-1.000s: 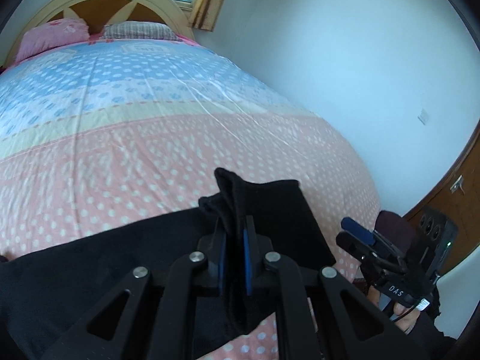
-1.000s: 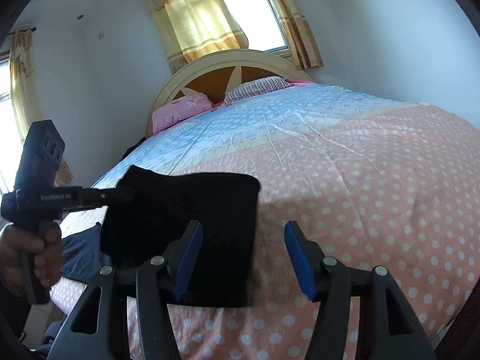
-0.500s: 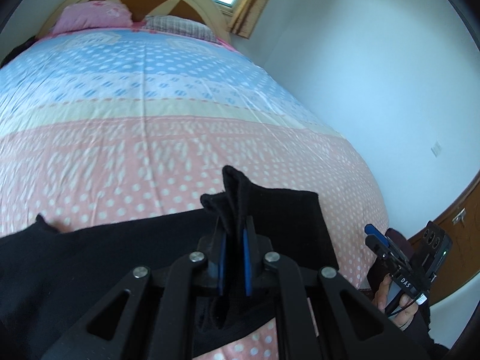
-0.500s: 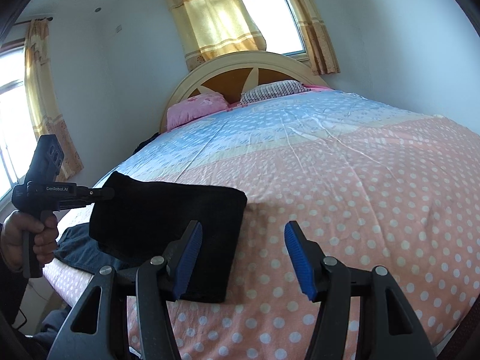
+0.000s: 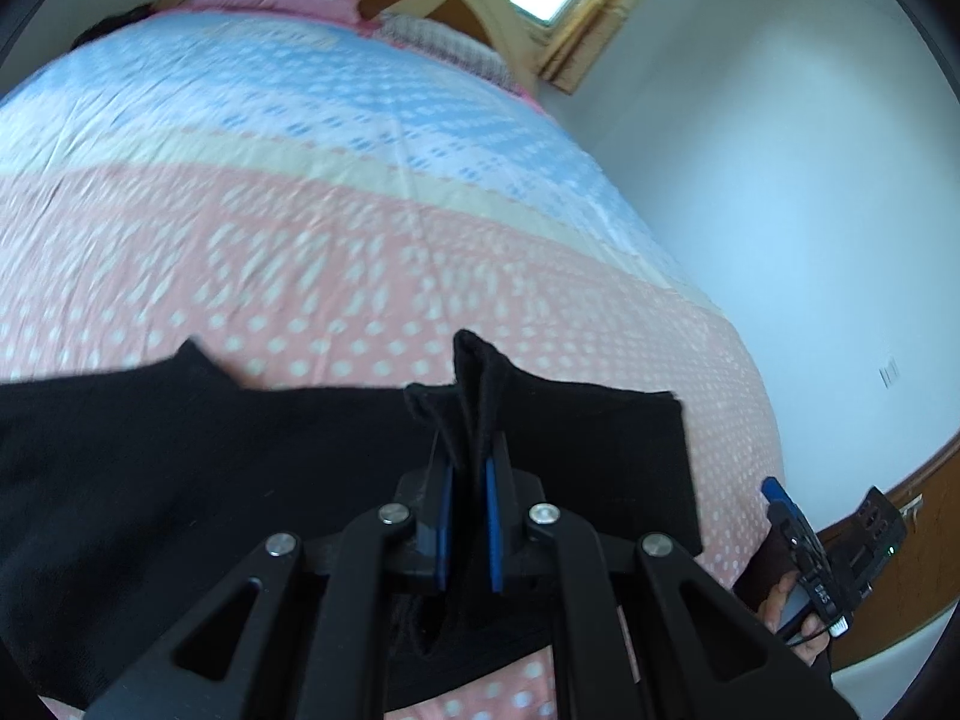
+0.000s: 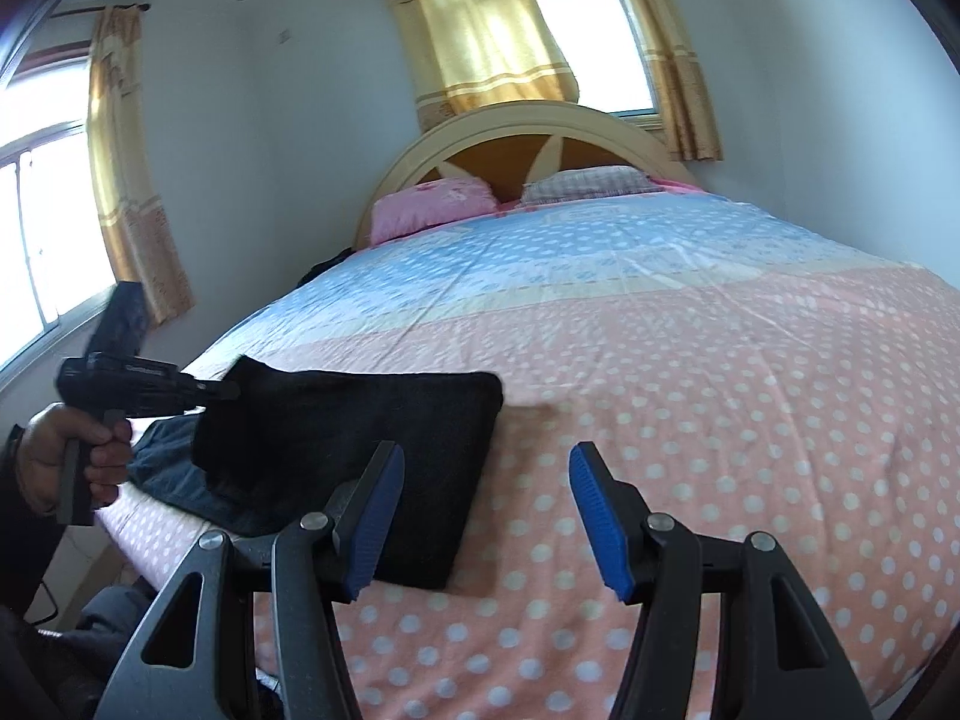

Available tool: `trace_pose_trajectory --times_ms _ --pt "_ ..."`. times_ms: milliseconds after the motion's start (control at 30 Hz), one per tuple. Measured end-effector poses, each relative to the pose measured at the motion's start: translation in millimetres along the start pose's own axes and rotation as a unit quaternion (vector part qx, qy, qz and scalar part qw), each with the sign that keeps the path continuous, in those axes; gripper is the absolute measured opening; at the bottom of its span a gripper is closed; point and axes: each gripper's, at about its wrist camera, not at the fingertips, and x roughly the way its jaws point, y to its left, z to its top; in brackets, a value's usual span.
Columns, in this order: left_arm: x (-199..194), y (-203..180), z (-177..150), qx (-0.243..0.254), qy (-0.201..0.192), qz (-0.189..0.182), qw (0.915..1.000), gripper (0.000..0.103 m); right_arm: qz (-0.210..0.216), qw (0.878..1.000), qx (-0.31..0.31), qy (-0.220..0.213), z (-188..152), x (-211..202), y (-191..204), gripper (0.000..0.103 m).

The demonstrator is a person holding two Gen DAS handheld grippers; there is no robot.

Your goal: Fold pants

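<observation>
Near the foot of the bed (image 6: 720, 396), on the pink dotted end of the cover, black pants (image 6: 384, 438) lie partly doubled over. One squared edge rests flat on the cover; the other end is lifted off it. Left tool (image 5: 467, 480): blue pads pressed together on a bunched ridge of the black cloth, holding it up in a peak. The right-wrist view shows that tool out at the left, gripped by a hand (image 6: 72, 456), with the cloth hanging from its tip. Right tool (image 6: 483, 516): blue pads spread wide, nothing between them, hovering above the cover just beside the flat edge of the pants. A second, dark blue garment (image 6: 174, 474) lies under or behind the black one at the bed's edge; I cannot tell which.

Judgement: at least one fold looks made. The lifted end is not yet laid down, and smoothing into a final neat packet remains.
</observation>
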Motion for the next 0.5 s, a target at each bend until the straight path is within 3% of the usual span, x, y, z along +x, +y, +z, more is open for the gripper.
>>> trace_pose_trajectory --times_ms 233,500 --pt "-1 25 1 -0.029 -0.004 0.006 0.9996 0.01 0.033 0.998 -0.053 0.027 -9 16 36 0.059" --pt "9 40 -10 -0.018 0.01 0.029 0.9994 0.01 0.055 0.992 -0.082 0.074 -22 39 59 0.059"
